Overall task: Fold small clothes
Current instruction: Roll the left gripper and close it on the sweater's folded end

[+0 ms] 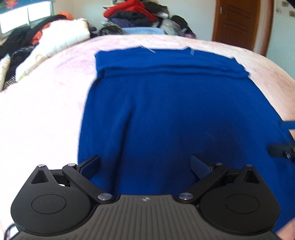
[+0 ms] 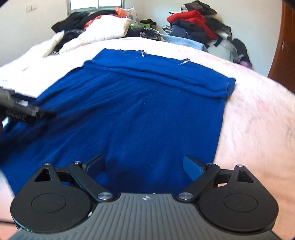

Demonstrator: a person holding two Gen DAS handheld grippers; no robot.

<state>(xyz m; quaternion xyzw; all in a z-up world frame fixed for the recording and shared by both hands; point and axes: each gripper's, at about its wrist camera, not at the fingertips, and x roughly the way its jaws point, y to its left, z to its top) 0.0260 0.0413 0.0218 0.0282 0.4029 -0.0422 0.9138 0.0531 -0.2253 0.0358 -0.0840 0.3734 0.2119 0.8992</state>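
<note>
A deep blue garment lies spread flat on the pale pink bedcover, its far end folded over into a band with a small label showing. My left gripper hovers over the near left part of the cloth, jaws wide apart, nothing between them. From the right wrist view the same blue garment fills the middle. My right gripper stands open above its near right part, empty. The left gripper's fingers show at the left edge of that view, over the cloth's left border.
Piles of mixed clothes and a cream quilt lie at the bed's far side. A brown wooden door stands at the back right. The pink bedcover extends to the right of the garment.
</note>
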